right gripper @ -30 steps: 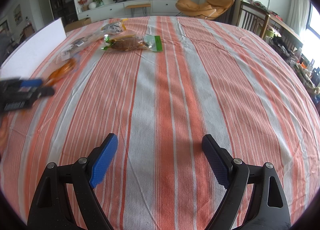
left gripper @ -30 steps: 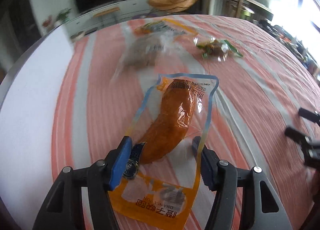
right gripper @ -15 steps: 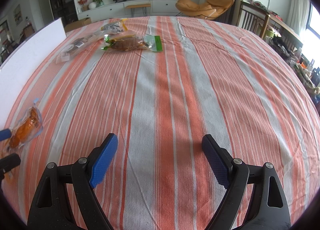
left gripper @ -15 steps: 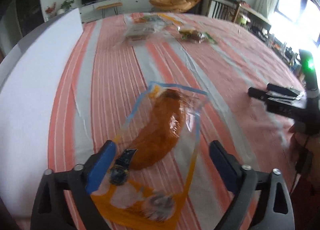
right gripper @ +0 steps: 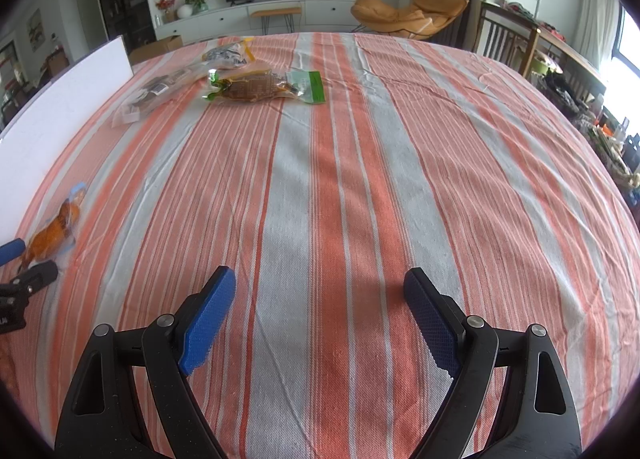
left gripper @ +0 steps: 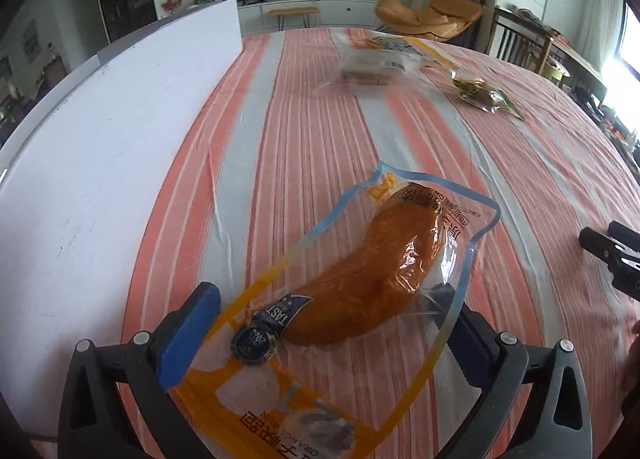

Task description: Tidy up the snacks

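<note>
An orange snack in a clear pack with blue and yellow edges (left gripper: 360, 287) lies on the striped cloth between the wide-open fingers of my left gripper (left gripper: 320, 319); neither pad presses it. The same pack shows small at the far left of the right wrist view (right gripper: 52, 231), next to the left gripper (right gripper: 24, 271). A green-edged pack with a brown snack (right gripper: 260, 87) and a clear pack (right gripper: 160, 91) lie at the far side, also in the left wrist view (left gripper: 480, 93) (left gripper: 376, 67). My right gripper (right gripper: 320, 319) is open and empty over bare cloth.
A white board (left gripper: 100, 131) runs along the left side of the table (right gripper: 440, 139). A further yellow-edged pack (right gripper: 228, 53) lies at the far edge. Chairs and a cluttered side table stand to the right, beyond the table.
The left gripper opened wider and let go of the orange pack, which now lies between its fingers nearer the white board. The right gripper has not moved.
</note>
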